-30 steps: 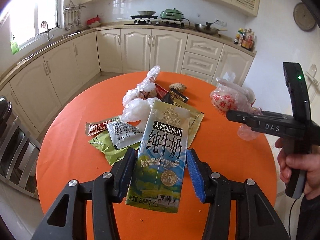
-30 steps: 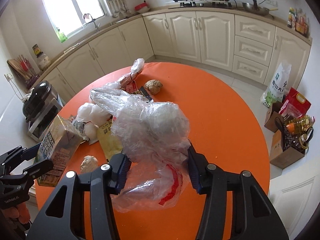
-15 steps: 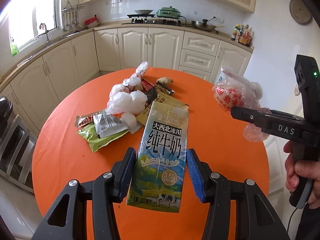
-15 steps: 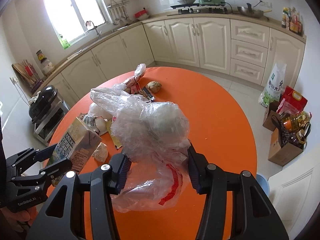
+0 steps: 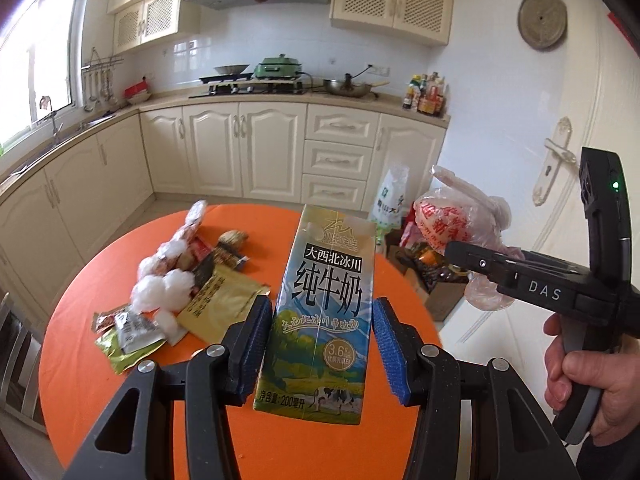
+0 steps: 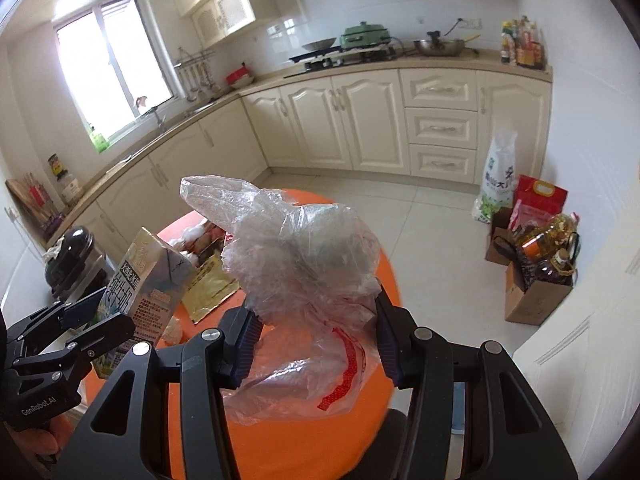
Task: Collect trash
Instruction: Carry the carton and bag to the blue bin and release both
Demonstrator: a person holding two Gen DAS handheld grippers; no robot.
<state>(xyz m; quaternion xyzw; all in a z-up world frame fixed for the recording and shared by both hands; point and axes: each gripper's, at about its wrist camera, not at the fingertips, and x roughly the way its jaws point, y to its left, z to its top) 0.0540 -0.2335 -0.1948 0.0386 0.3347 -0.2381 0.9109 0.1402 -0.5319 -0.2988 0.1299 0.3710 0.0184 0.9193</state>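
My left gripper (image 5: 320, 344) is shut on a milk carton (image 5: 324, 312), held upright above the orange round table (image 5: 100, 392). My right gripper (image 6: 316, 340) is shut on a crumpled clear plastic bag (image 6: 304, 264) with red print, lifted over the table's right side. The left wrist view shows that bag (image 5: 452, 224) and the right gripper (image 5: 460, 252) at the right, gripped by a person's hand (image 5: 588, 376). In the right wrist view the carton (image 6: 148, 284) and left gripper (image 6: 104, 316) appear at the left. More trash stays on the table: white tissue wads (image 5: 164, 288), a gold pouch (image 5: 220, 304), green and silver wrappers (image 5: 128, 336).
Cream kitchen cabinets (image 5: 248, 152) run behind the table with a stove and pans on the counter. On the floor at the right stand a cardboard box with oil bottles (image 6: 536, 280), a red bag (image 6: 536, 200) and a white sack (image 6: 496, 180). A dark appliance (image 6: 68, 260) sits left of the table.
Both grippers have risen and pulled back from the table with their loads; the trash pile looks lower and farther away, and more of the kitchen and floor shows.
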